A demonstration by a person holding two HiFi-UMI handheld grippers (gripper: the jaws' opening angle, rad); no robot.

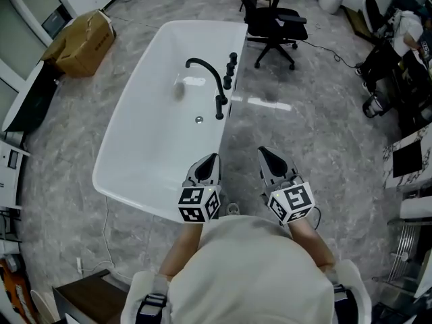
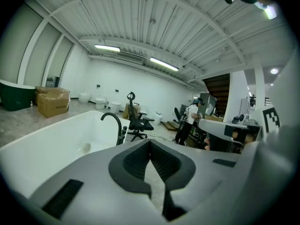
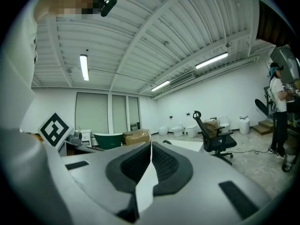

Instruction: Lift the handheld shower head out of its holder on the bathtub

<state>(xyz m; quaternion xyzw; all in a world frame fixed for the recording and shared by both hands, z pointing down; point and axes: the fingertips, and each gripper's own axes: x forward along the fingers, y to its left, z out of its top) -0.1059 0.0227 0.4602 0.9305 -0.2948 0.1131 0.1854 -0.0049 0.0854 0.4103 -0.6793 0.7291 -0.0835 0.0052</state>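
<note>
We judge the approach step to be in hand. The left gripper [image 1: 208, 162] and right gripper [image 1: 265, 155] both have their tongs closed on nothing, well short of the fittings. The handheld shower head [image 1: 233, 59] appears to stand on the bathtub [image 1: 128, 147] rim at 12 o'clock, beyond the faucet [image 1: 206, 69]. Next, open one pair of tongs and reach past the spout. The floor at 1 o'clock gives room up to the office chair [image 1: 273, 22].

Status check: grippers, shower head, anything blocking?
Left gripper and right gripper shut, empty, by near end of bathtub. Shower head in holder on the rim, untouched. No obstruction seen between.
</note>
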